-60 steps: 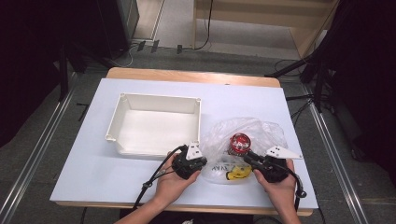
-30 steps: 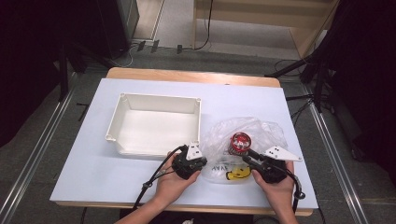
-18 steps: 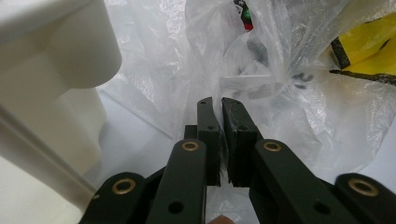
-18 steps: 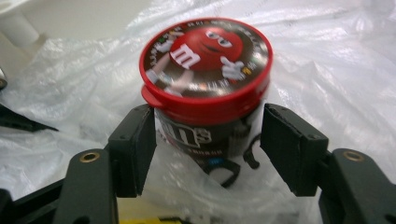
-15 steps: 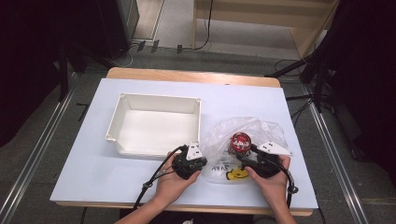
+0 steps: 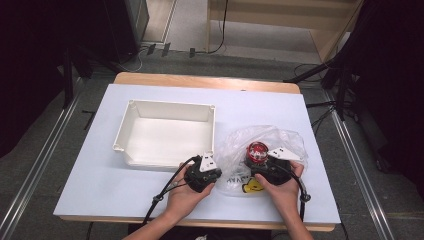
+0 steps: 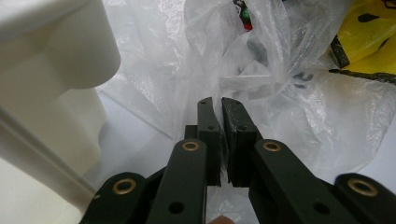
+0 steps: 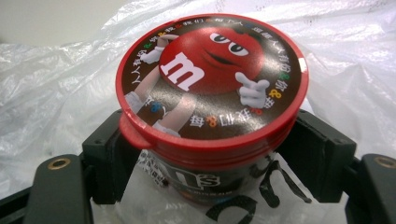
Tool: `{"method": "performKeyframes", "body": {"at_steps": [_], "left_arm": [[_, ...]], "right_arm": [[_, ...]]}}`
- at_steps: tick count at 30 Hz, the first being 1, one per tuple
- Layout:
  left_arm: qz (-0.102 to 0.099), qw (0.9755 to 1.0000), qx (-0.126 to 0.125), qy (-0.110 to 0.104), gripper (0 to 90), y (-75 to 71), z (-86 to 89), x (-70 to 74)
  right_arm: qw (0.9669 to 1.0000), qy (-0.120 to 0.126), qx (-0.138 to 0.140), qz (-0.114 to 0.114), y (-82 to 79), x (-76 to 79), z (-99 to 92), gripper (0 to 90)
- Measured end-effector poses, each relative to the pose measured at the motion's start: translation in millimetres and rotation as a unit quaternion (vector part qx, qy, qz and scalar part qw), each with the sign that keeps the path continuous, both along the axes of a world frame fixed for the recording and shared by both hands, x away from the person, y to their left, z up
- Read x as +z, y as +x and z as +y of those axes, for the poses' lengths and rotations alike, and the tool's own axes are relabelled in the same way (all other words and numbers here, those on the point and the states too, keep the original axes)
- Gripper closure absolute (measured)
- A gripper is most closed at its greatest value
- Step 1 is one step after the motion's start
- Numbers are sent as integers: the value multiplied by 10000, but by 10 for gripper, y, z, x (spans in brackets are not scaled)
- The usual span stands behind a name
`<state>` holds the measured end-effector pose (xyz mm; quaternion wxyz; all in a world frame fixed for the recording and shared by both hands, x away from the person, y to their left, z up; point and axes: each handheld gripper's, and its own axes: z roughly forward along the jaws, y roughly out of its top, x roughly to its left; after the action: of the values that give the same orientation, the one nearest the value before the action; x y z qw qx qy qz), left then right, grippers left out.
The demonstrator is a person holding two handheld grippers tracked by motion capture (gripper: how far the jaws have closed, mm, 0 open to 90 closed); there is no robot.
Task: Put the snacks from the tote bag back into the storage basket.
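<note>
A red-lidded candy tub point(image 6: 257, 151) with a cartoon on its lid point(image 8: 210, 70) stands upright inside a crumpled clear plastic bag point(image 6: 280, 137). My right gripper point(image 6: 258, 164) reaches into the bag. Its jaws have just been opening and now stand on either side of the tub below the lid rim point(image 8: 215, 140), not visibly pressing. At the bag's left edge, my left gripper point(image 6: 220, 174) is shut, pinching a fold of the bag film point(image 7: 154, 60) between its pads point(image 7: 219, 105).
An empty white tray point(image 6: 170, 105) sits left of the bag, its corner point(image 7: 56, 46) close beside the left jaws. A yellow printed packet point(image 6: 252, 187) lies in the bag's near end. The white table point(image 6: 100, 185) has bare room at the left and back.
My right gripper has slid left toward the tub and spread its jaws around it. The left gripper and the bag edge it holds have stayed put.
</note>
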<state>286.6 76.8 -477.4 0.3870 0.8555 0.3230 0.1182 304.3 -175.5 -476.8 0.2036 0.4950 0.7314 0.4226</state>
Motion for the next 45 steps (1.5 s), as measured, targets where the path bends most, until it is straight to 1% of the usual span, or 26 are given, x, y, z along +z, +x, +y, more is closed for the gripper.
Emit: {"method": "performKeyframes", "body": {"at_steps": [3, 7, 8, 9, 11, 14, 18, 22, 29, 32, 34, 40, 45], "left_arm": [[-5, 10000, -5, 5, 871, -1, -1, 0], [-11, 10000, 5, -8, 871, -4, -4, -1], [-17, 10000, 2, -2, 871, -4, -5, -1], [-19, 10000, 3, -2, 871, -5, -5, -1], [-19, 10000, 2, -2, 871, -5, -5, -1], [-18, 10000, 2, -2, 871, -5, -5, -1], [-19, 10000, 3, -3, 871, -5, -5, -1], [-20, 10000, 4, -5, 870, -5, -5, -1], [-12, 10000, 11, -25, 863, -4, -1, 0], [29, 9999, 57, -142, 847, 5, 26, 6], [-8, 9996, 55, -267, 827, -7, 50, 14], [-37, 9982, -100, -594, 707, -42, 120, 45], [-58, 9972, -208, -717, 628, -97, 183, 67]], "right_arm": [[10000, -2, -28, -34, 7, -2, 17, 235], [10000, 32, -49, -23, 18, -6, 22, 225], [9999, 113, -71, 23, 36, -9, 21, 219], [9999, 118, -76, 27, 39, -9, 23, 223], [9999, 69, -82, 25, 39, -3, 30, 233], [10000, -68, -55, -24, 30, 23, 39, 248], [10000, -44, 47, -13, 13, 55, 53, 253], [9998, -167, 71, -93, -10, 91, 83, 253], [9998, -104, 81, -172, -49, 200, 61, 254], [9997, -63, 88, -223, -59, 235, 47, 255], [9997, -51, 95, -237, -70, 258, 38, 255], [9995, -20, 102, -282, -84, 305, 6, 255], [9994, 31, 132, -308, -94, 372, -40, 255]]}}
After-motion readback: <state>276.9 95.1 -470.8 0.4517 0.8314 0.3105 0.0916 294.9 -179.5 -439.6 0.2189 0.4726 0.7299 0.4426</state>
